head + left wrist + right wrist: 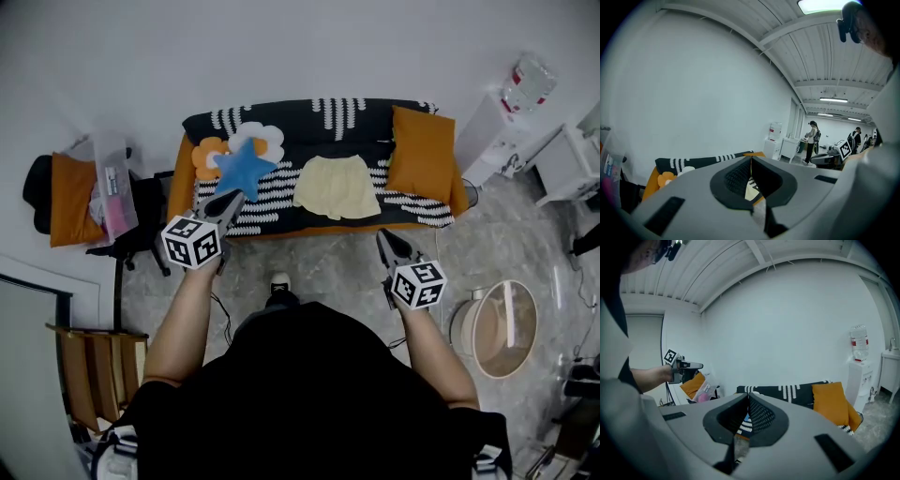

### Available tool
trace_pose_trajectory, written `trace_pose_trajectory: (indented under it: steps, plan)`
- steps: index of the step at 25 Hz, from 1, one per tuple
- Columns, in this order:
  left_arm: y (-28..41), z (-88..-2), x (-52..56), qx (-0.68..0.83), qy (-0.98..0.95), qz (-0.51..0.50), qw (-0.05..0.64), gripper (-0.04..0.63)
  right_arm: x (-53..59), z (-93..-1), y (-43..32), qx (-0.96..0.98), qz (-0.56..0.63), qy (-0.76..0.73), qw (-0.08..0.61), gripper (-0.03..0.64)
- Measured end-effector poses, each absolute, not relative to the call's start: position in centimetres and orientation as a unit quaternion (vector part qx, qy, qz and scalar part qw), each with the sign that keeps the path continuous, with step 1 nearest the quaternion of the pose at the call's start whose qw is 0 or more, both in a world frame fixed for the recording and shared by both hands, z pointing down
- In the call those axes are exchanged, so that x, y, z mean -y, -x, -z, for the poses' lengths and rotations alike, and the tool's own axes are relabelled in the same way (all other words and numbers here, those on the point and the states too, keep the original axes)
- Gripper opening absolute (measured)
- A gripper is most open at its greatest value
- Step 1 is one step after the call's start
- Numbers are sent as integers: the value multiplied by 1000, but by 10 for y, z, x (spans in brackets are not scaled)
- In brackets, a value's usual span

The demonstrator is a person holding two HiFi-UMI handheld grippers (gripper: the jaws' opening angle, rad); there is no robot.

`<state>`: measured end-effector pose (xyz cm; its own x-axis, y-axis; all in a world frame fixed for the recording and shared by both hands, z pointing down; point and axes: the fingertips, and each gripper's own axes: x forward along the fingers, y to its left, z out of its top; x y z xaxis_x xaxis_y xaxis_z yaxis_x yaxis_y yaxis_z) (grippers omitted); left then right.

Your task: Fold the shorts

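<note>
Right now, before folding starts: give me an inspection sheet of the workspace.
Surface: sofa with a striped cover.
Job's things: pale yellow shorts spread flat mid-seat, not yet folded.
Clutter: blue star pillow at the seat's left, orange cushion at its right, both apart from the shorts.
Grippers: left gripper and right gripper, jaws shut, empty, held in front of the sofa.
Cables: thin cable on the floor by the person's foot.
Surroundings: water dispenser, round tub.
</note>
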<state>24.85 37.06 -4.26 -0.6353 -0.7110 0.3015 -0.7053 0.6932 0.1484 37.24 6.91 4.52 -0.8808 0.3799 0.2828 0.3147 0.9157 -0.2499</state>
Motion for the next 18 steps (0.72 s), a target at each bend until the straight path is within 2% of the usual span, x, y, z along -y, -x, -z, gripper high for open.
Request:
trace_pose_trajectory:
  steps: [10,18]
  plan:
    - [-190,22,-375,899,-400,18,179,21,-82,-59,-328,964,-87,175,180,6]
    - [-101,2,-391,888,-411,18,204,21,-107,-72,-256,963,-76,166,200,6]
